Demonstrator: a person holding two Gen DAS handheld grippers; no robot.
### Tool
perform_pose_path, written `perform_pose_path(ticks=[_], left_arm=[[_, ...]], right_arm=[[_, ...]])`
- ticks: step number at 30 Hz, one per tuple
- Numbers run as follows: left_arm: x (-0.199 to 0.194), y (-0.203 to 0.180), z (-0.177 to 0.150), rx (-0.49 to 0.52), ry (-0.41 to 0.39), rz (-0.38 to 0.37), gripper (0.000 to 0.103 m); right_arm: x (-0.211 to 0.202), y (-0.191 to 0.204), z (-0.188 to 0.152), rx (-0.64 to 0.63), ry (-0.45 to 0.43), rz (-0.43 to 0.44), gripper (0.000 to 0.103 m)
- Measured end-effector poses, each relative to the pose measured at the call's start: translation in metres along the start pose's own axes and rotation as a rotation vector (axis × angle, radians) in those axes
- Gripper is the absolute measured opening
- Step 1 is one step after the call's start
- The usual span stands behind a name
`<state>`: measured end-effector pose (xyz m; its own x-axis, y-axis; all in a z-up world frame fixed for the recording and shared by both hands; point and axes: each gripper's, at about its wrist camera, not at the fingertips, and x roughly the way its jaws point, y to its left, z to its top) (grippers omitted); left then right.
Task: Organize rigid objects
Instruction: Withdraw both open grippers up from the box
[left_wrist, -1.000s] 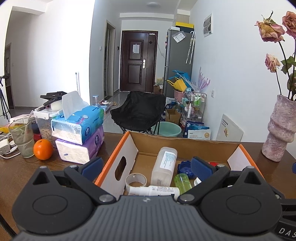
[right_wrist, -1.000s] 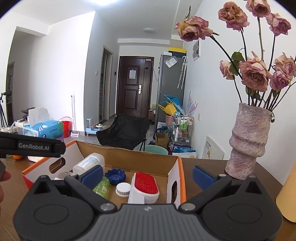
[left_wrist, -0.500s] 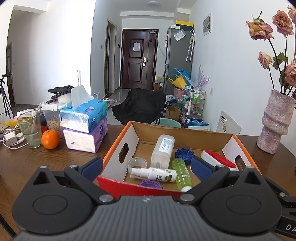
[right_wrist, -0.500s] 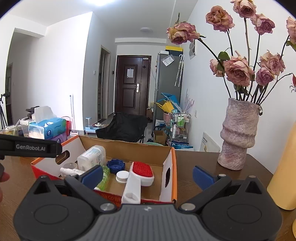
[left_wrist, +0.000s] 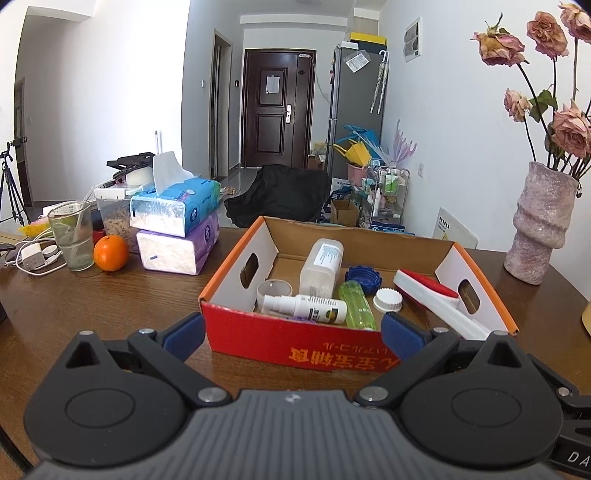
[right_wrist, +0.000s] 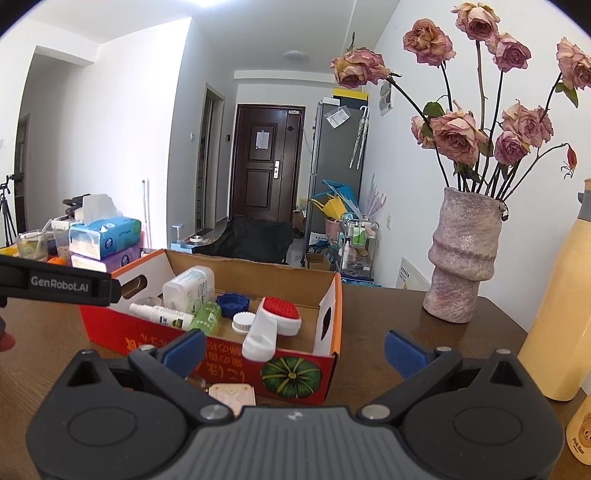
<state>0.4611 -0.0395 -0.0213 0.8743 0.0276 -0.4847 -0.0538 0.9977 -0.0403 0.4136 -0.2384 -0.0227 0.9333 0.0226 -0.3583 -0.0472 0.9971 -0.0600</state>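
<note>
Cardboard box (left_wrist: 295, 343) holds three bottles, two caps, one brush.

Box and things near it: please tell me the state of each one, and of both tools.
Box: open-topped, filled.
Spray bottle: lying flat in box.
Green bottle: lying flat.
Brush: handle resting over the box's front rim.
Glass: upright on table.
Vase: upright, holding dried roses.
Left tool: open, empty.
Right tool: open, empty.
</note>
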Motion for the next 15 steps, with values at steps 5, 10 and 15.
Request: perform_pose_path(ticks=[5, 10, 15], left_arm=[[-0.006, -0.005, -0.011, 0.007, 0.012, 0.001, 0.103], [-0.008, -0.008, -0.023, 0.003, 0.034, 0.002, 0.103], [-0.006, -0.013, -0.032, 0.004, 0.057, 0.011, 0.103]], right_arm=[[-0.007, -0.005, -0.009, 0.008, 0.014, 0.003, 0.103], [-0.01, -0.011, -0.021, 0.011, 0.046, 0.0, 0.103], [-0.007, -0.015, -0.032, -0.002, 0.082, -0.003, 0.103]])
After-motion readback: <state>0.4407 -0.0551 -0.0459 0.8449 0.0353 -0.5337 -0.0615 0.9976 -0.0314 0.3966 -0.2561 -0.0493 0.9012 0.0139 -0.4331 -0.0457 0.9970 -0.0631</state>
